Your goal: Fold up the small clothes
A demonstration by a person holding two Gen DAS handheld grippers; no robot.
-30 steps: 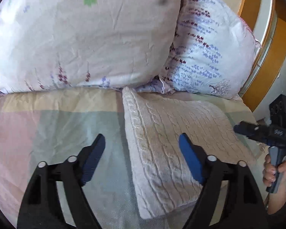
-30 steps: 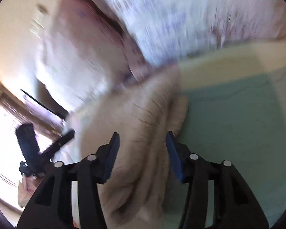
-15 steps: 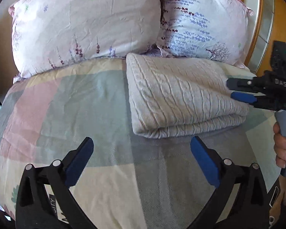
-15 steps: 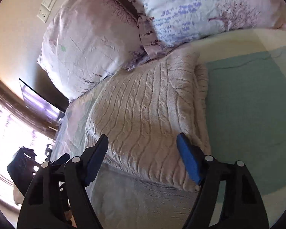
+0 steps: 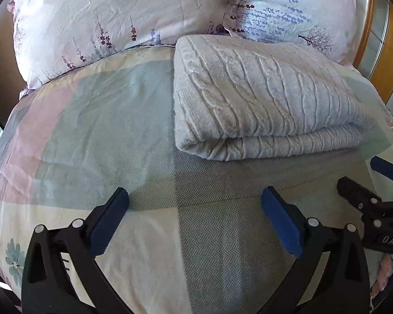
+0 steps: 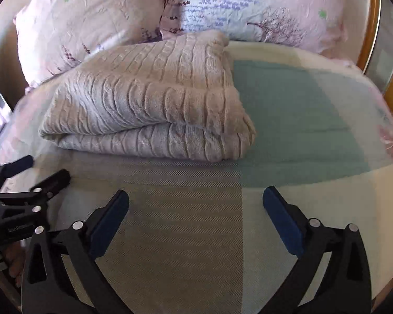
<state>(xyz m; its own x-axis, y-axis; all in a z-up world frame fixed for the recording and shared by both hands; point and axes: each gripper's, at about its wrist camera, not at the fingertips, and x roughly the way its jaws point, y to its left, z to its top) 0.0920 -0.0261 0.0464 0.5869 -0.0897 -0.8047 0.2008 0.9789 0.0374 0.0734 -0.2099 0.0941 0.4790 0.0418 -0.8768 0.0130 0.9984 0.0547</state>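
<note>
A folded cream cable-knit sweater (image 5: 262, 99) lies on the bed near the pillows; it also shows in the right wrist view (image 6: 149, 104). My left gripper (image 5: 194, 219) is open and empty, held over the bedspread in front of the sweater. My right gripper (image 6: 195, 217) is open and empty, also short of the sweater's folded edge. The right gripper shows at the right edge of the left wrist view (image 5: 374, 191), and the left gripper at the left edge of the right wrist view (image 6: 26, 183).
Two floral pillows (image 5: 123, 18) (image 5: 290, 7) lean at the head of the bed behind the sweater. A pastel patchwork bedspread (image 5: 97, 130) covers the bed. A wooden headboard (image 5: 390, 60) stands at the right.
Both grippers have pulled back from the sweater toward the foot of the bed and opened wider. The sweater stays folded in place.
</note>
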